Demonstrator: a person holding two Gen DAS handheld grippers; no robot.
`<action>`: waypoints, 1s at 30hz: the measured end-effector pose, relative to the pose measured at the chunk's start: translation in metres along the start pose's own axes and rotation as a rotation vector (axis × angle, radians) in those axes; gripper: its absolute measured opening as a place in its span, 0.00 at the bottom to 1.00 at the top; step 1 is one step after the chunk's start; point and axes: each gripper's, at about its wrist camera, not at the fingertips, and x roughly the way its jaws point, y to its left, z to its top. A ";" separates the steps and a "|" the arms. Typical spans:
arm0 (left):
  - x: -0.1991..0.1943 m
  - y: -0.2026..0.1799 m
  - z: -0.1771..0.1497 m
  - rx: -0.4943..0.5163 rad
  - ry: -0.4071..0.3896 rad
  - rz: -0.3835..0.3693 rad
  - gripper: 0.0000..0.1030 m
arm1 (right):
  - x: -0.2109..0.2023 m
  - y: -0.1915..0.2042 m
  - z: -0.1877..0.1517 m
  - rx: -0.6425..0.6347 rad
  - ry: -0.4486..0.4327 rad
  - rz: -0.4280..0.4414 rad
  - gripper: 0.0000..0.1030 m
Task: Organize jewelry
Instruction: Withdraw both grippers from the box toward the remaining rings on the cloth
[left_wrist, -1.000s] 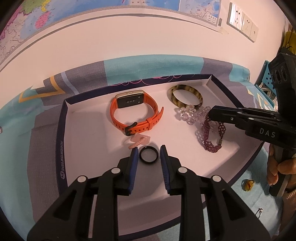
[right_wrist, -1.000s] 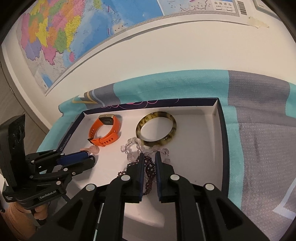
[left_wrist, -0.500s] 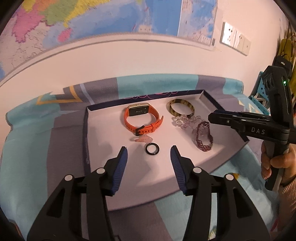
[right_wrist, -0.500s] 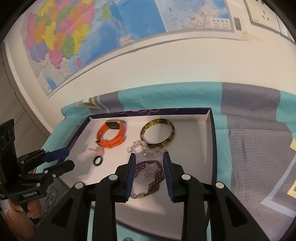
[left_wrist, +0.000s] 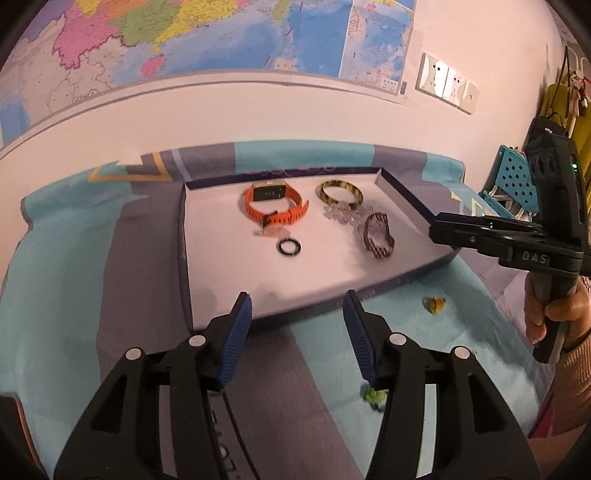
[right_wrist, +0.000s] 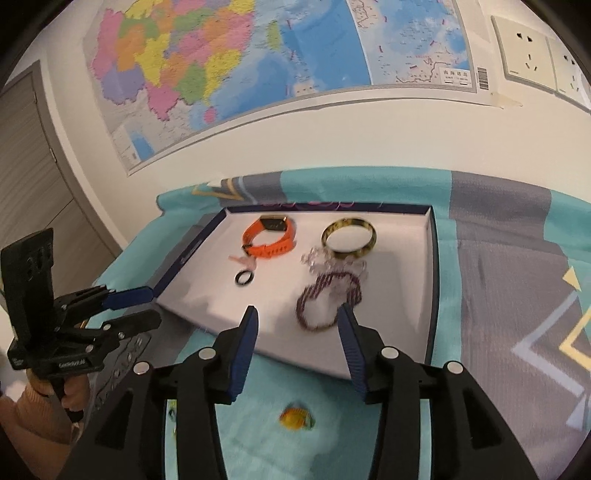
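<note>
Lettering "DAS" marks the right gripper (left_wrist: 443, 230); both grippers' fingers (right_wrist: 248, 332) have just opened, holding nothing

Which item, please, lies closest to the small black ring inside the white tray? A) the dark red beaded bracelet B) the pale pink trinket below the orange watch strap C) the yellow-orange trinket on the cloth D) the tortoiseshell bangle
B: the pale pink trinket lies just beyond the small black ring in the white tray, nearer than anything else.

One tray (left_wrist: 184, 236) holds one watch (left_wrist: 275, 206), three bracelets (left_wrist: 340, 192), one black ring (left_wrist: 289, 247), perhaps one pink trinket (left_wrist: 271, 230).
</note>
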 end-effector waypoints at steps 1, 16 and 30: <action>-0.001 0.000 -0.004 -0.002 0.006 -0.003 0.49 | -0.003 0.002 -0.004 -0.004 0.004 -0.002 0.42; -0.005 -0.010 -0.043 -0.004 0.059 -0.030 0.50 | -0.012 0.001 -0.065 0.031 0.081 -0.022 0.43; -0.007 -0.029 -0.062 0.036 0.094 -0.060 0.50 | -0.014 0.010 -0.085 0.045 0.102 -0.009 0.45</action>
